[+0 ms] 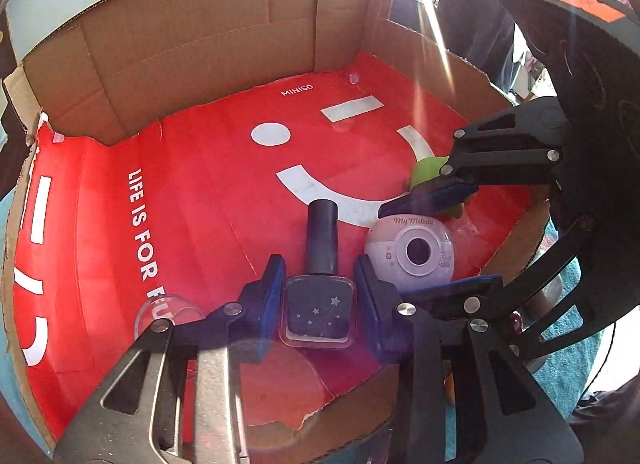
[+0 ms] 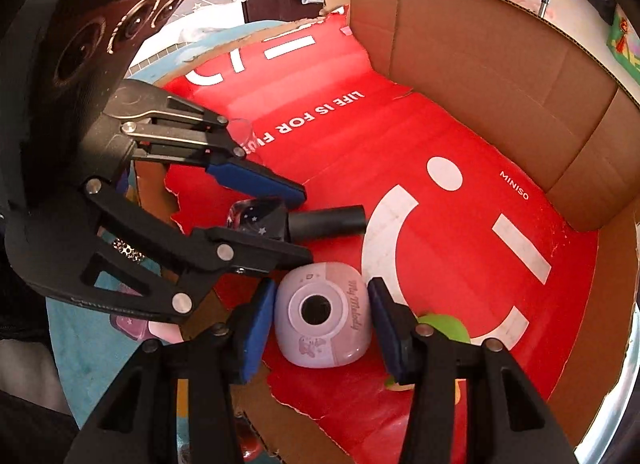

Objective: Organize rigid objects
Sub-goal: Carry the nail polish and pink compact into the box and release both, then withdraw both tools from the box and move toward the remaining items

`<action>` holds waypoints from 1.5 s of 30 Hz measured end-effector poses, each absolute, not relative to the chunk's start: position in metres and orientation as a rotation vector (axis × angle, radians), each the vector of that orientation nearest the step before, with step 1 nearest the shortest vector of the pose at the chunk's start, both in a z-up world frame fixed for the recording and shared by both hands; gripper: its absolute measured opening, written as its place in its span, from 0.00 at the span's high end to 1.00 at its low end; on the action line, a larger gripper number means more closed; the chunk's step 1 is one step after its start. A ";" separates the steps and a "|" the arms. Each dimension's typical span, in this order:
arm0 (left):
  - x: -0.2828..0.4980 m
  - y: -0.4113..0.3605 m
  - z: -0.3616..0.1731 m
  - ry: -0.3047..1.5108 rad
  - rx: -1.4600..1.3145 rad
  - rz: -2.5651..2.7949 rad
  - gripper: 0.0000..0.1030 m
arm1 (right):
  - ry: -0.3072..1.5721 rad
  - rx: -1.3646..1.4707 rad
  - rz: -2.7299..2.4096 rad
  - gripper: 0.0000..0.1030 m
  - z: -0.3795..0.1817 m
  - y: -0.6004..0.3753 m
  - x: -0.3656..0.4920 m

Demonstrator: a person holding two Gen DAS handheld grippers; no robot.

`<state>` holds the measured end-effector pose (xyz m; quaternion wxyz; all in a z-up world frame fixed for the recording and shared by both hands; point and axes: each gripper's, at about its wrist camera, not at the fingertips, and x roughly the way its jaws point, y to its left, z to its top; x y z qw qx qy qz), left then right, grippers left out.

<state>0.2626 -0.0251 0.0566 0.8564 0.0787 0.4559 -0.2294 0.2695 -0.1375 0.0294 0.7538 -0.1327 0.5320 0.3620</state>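
A dark blue nail polish bottle [image 1: 320, 310] with star prints and a black cap sits between the blue pads of my left gripper [image 1: 320, 264], which is shut on it low over the red floor of the box. In the right wrist view the same bottle [image 2: 260, 217] lies level in the left gripper [image 2: 306, 223]. My right gripper [image 2: 321, 284] is shut on a pale pink toy camera [image 2: 324, 318], its pads against both sides. The left wrist view shows that camera [image 1: 412, 252] in the right gripper [image 1: 394, 252], close beside the bottle.
Both grippers are inside a cardboard box [image 1: 200, 43] lined with red printed paper [image 2: 460, 135]. A green object [image 2: 444, 324] lies behind the right finger. A clear round cup [image 1: 160, 312] lies near the left finger. A teal towel [image 2: 92, 344] lies under the box.
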 end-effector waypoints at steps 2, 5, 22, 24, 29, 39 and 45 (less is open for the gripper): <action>0.263 -0.025 0.056 0.954 0.161 -0.485 0.67 | 1.162 -0.288 0.789 0.51 0.029 -0.138 0.269; 0.263 -0.025 0.056 0.952 0.165 -0.483 0.67 | 1.164 -0.287 0.786 0.51 0.028 -0.138 0.269; 0.261 -0.020 0.064 0.923 0.144 -0.446 0.50 | 1.166 -0.290 0.760 0.51 0.030 -0.138 0.269; 0.261 -0.019 0.066 0.917 0.135 -0.444 0.48 | 1.165 -0.288 0.755 0.51 0.031 -0.138 0.268; 0.256 -0.014 0.076 0.894 0.113 -0.425 0.48 | 1.143 -0.300 0.741 0.46 0.038 -0.137 0.263; 0.207 0.000 0.121 0.740 0.051 -0.397 0.31 | 1.050 -0.243 0.647 0.29 0.081 -0.150 0.234; 0.159 0.012 0.155 0.610 -0.006 -0.363 0.18 | 0.921 -0.129 0.473 0.16 0.132 -0.168 0.206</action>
